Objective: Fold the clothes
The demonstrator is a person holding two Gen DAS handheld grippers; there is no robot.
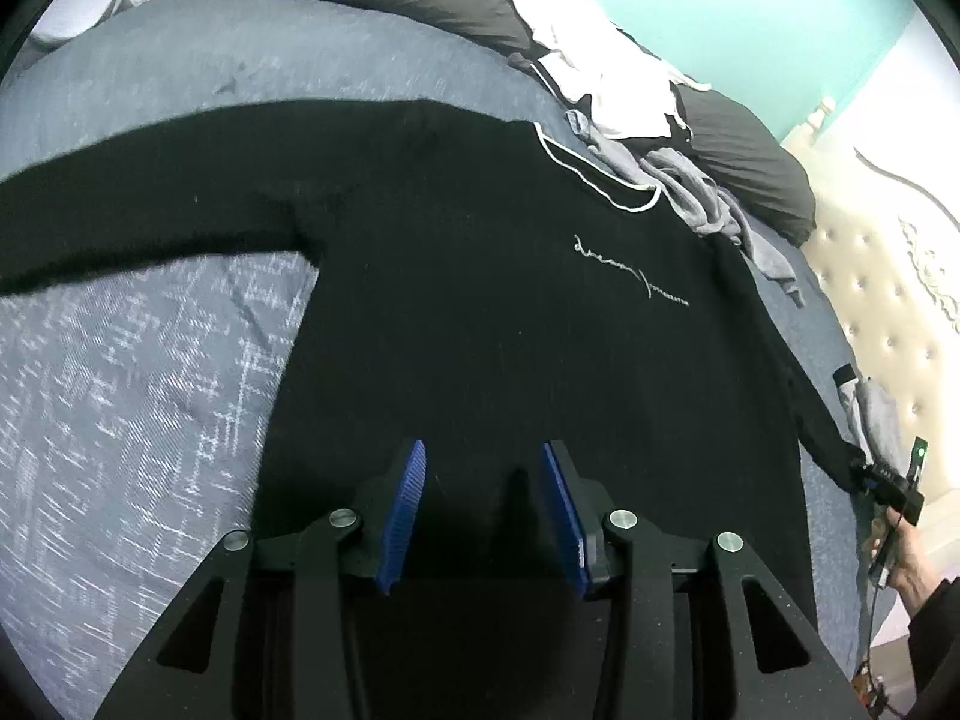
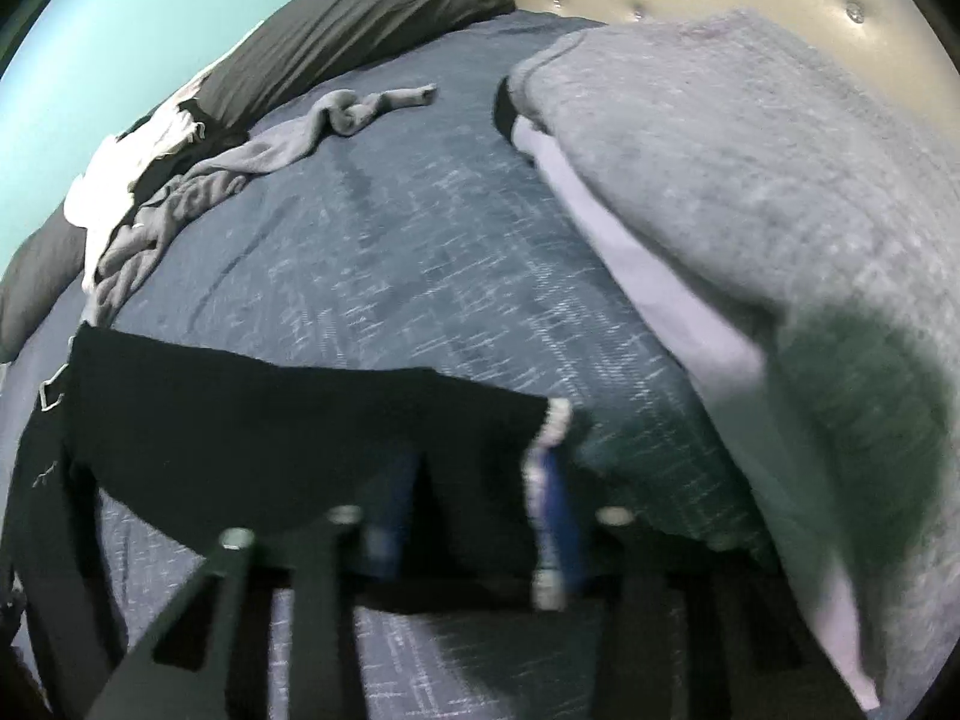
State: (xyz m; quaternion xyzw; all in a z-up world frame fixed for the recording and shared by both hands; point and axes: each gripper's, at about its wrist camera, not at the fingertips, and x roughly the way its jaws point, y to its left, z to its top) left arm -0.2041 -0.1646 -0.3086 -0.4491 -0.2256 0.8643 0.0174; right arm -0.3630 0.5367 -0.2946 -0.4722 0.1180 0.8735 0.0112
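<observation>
Sweater [image 1: 510,312], black with a white-trimmed collar, lies spread face up on my blue-grey bedspread [image 1: 150,390]. My left gripper [image 1: 483,510] hangs released over its hem. My right gripper [image 2: 474,516] looks clenched on the sleeve cuff [image 2: 555,420], though blur leaves doubt. Risk: the cuff slipping, or my pull dragging the body askew.

The black sweater's [image 1: 510,300] left sleeve [image 1: 120,210] is running off the left wrist frame edge. Motion blur is smearing the right gripper [image 2: 474,480], with the sleeve cuff [image 2: 555,420] draping across its pads; grip undeterminable. The script lettering [image 1: 630,270] is reading too small to decipher.
</observation>
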